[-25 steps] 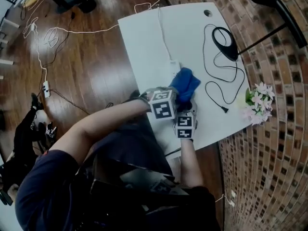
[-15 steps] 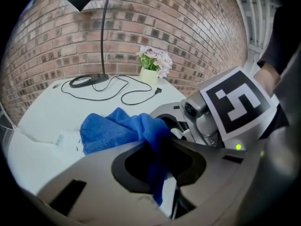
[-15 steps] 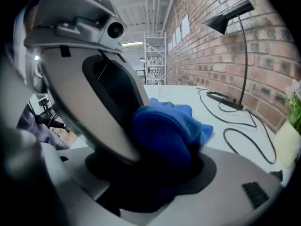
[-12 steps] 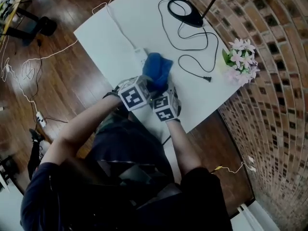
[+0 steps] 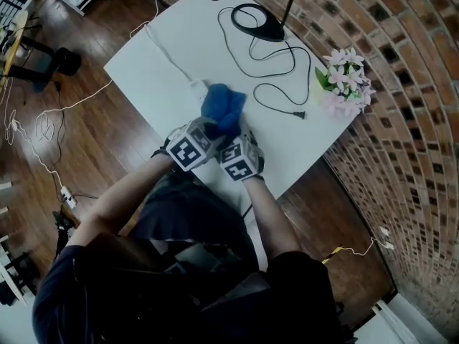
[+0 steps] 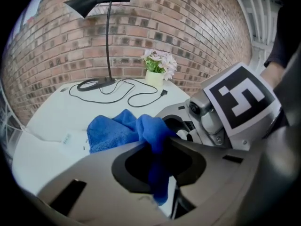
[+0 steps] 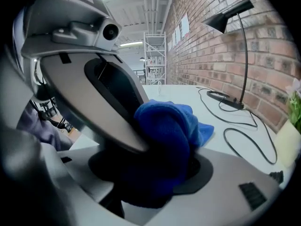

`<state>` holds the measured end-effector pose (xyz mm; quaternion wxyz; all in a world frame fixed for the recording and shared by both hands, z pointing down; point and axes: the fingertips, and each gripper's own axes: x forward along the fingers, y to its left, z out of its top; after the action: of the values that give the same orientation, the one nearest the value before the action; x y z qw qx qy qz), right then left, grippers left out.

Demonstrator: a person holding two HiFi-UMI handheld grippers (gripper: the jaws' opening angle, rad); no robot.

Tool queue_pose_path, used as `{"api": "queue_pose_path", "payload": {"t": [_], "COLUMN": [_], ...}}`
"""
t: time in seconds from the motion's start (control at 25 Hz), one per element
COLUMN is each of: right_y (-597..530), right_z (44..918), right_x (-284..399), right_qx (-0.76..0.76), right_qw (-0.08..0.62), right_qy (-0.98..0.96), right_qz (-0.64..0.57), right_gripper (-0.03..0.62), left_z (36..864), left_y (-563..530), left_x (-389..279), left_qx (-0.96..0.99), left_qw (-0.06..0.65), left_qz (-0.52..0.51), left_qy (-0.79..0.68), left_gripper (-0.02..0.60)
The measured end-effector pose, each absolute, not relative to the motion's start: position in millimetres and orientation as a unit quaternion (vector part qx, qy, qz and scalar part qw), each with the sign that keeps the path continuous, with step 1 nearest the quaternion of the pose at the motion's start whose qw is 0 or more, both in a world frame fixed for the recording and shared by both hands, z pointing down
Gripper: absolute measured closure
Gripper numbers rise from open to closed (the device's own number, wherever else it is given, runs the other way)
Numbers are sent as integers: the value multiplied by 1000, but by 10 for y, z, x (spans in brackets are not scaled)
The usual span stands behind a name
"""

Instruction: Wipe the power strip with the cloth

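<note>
Because the worktop (image 5: 179, 41) carries the power strip (image 5: 196, 87) at frame centre, we hold the blue cloth (image 5: 223, 106) bunched on its near end. The left tool (image 6: 162, 149) clamps a fold, and the right tool (image 7: 169, 159) has just been closing its jaws onto the bunch, likely for firmer wiping.

Nothing legible; faint print on the power strip (image 6: 70, 147) is unreadable.

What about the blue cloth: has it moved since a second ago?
No. The blue cloth still lies on the same end of the power strip, with the same gap to the black cord's plug; only the camera swung.
</note>
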<state>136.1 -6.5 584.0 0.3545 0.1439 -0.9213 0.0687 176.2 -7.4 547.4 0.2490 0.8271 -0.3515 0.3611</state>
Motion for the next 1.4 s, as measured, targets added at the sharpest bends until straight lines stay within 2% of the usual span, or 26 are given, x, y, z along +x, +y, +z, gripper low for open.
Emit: {"api": "queue_pose_path", "payload": {"t": [0.76, 0.96, 1.4], "right_y": [-85, -86, -95], "right_z": [5847, 5838, 5866], "right_x": [1374, 1356, 1414], "right_qx": [158, 165, 164], "right_qw": [363, 363, 363], "right_qy": [-914, -911, -910], "right_qz": [95, 101, 110], "right_gripper": [321, 322, 324], "left_z": [5427, 5491, 5456], "left_y": [-462, -433, -845], "left_x": [1229, 1160, 580], "left_qx": [863, 875, 863], "left_qw": [234, 186, 156], "left_qz": [330, 358, 350], "left_qy": [-304, -268, -330], "left_gripper": [505, 505, 505]}}
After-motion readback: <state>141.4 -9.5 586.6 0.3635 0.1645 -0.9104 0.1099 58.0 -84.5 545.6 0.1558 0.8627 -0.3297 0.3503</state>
